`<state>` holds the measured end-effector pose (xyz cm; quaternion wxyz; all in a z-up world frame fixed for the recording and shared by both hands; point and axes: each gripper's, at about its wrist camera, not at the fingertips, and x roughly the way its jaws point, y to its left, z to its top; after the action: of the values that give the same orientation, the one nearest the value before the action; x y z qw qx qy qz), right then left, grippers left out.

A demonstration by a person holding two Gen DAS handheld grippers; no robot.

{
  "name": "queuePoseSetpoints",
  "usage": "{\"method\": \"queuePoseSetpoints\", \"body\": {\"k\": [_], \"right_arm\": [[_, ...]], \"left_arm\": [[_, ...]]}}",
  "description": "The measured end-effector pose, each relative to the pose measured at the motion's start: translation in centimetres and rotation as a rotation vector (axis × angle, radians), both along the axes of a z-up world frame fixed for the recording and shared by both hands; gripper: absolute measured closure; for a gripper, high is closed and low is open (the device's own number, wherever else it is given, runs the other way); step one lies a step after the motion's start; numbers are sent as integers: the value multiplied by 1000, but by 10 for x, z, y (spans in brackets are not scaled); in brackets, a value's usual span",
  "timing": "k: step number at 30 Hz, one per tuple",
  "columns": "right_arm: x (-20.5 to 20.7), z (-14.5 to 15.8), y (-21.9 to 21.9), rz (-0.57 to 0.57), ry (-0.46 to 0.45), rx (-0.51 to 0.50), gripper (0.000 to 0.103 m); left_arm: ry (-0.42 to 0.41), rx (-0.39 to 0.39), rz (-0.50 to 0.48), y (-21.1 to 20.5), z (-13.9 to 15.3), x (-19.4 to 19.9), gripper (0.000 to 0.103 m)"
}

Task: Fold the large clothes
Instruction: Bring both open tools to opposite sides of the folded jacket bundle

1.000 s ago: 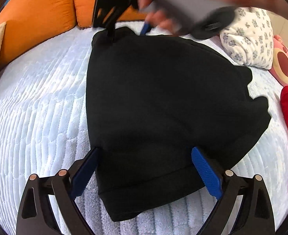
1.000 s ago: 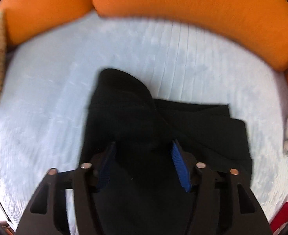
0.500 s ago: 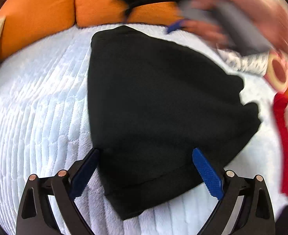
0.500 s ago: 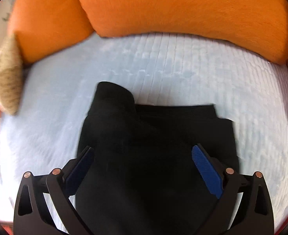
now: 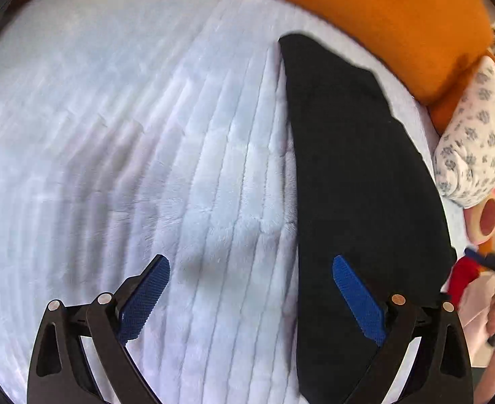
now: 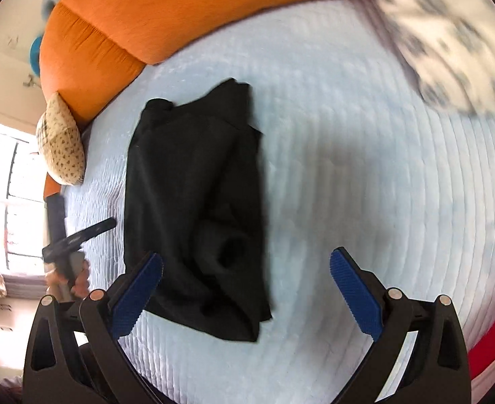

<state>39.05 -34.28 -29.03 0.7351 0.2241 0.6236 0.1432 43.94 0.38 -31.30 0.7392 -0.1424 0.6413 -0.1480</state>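
A black garment [image 5: 358,185] lies folded on the white quilted bed cover [image 5: 146,134], filling the right side of the left wrist view. My left gripper [image 5: 247,269] hangs open above the cover, nothing between its blue pads; its right pad shows in front of the garment's edge. In the right wrist view the same black garment [image 6: 193,202] lies left of centre, a rolled cuff showing near its lower end. My right gripper [image 6: 245,262] is wide open and empty above the garment's lower right corner. The left gripper [image 6: 79,235], in a hand, shows beyond the garment's left side.
Orange cushions [image 5: 382,17] line the far edge of the bed. A floral pillow [image 5: 476,134], a pink plush toy [image 5: 486,215] and a red cloth [image 5: 463,276] sit at the right. A beige patterned pillow [image 6: 60,144] lies at the left end. Bare cover [image 6: 365,185] spreads right of the garment.
The right gripper's jaws opened wide and it drew back and up from the garment. The left gripper swung away to the left, so the garment now lies at its right. The garment stays folded.
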Motion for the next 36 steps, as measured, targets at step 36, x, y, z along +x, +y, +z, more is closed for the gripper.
{"method": "queuePoseSetpoints", "body": {"k": [36], "right_arm": [[48,-97,34,118,95,383,4]], "left_arm": [[90,-375,-222,-80,-25,35,3]]}}
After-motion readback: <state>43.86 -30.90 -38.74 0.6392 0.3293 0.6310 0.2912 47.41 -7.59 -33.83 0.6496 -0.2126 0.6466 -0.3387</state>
